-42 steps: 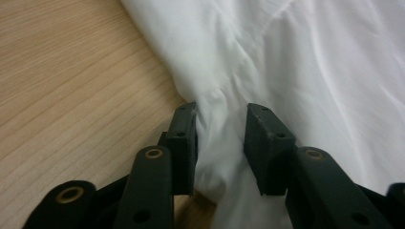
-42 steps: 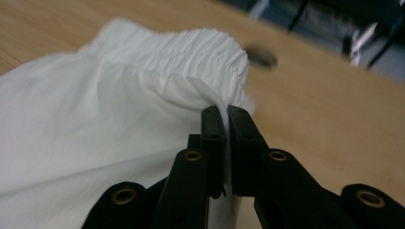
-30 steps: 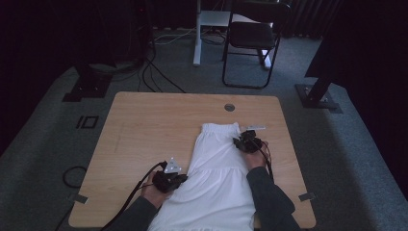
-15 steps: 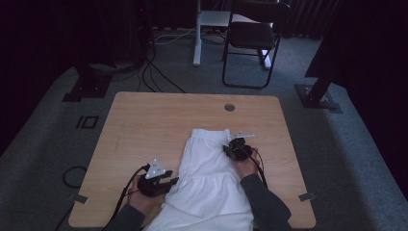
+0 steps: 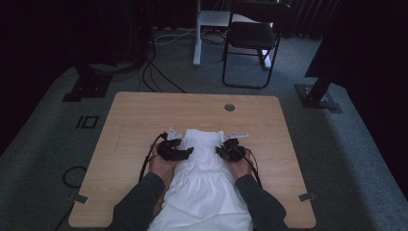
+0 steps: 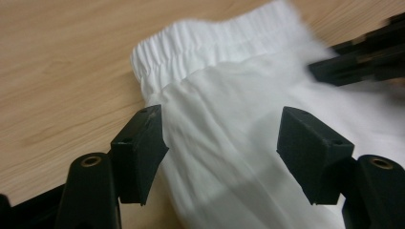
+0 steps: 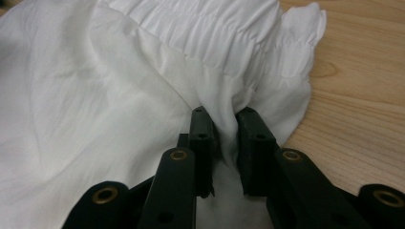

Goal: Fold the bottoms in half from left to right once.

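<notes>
Two arms in dark grey long sleeves (image 5: 144, 204), with bare hands past the cuffs. A black left gripper (image 5: 174, 149) in one hand, a black right gripper (image 5: 231, 149) in the other, both small and lumpy from above. Thin black cables (image 5: 146, 161) looping from the back of each one. Up close, two thick black fingers (image 6: 138, 152) on each gripper, flat and blocky at the tips, with square pads. Tiny screw holes in the pads. Round brass-coloured rings (image 7: 178, 154) set in the black arms behind the pads, like little eyes. Smooth, dull black plastic all over, with hard straight edges.
</notes>
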Tool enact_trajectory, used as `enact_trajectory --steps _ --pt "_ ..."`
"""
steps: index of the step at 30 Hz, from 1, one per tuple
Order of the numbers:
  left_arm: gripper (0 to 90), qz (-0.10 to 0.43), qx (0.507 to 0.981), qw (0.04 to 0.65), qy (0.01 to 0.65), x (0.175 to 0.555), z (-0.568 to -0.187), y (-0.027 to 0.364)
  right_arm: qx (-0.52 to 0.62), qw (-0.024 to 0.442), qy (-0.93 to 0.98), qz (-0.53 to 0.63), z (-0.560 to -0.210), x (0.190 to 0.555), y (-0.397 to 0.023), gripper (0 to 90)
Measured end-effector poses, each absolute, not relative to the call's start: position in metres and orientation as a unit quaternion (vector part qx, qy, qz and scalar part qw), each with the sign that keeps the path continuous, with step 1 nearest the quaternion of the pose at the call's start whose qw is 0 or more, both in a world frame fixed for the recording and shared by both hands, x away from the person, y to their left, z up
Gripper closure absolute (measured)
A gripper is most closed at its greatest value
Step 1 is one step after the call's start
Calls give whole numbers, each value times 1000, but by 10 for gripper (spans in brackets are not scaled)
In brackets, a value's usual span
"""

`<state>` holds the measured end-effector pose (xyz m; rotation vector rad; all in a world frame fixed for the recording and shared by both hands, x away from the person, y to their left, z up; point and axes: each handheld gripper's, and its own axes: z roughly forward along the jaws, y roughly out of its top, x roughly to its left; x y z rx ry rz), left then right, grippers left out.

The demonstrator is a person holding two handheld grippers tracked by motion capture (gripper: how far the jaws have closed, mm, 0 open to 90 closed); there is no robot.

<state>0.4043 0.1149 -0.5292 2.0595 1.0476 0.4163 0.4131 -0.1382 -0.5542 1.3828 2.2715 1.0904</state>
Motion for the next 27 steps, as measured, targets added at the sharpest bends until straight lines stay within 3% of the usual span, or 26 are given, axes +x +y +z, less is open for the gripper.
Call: enact_trajectory --steps 4,8,12,14,27 --pt "308 178 806 369 427 414 -540 107 477 127 783 379 -554 415 -141 779" --pt "305 185 806 354 438 419 -546 108 475 154 782 373 -552 417 -144 757" --pt "297 182 805 346 446 423 -553 111 484 194 777 352 -550 422 -148 595" --pt "293 180 803 348 448 424 -554 112 493 184 776 347 -552 427 -150 537" --pt "256 189 798 344 457 425 -555 116 475 178 796 330 -551 434 -150 455"
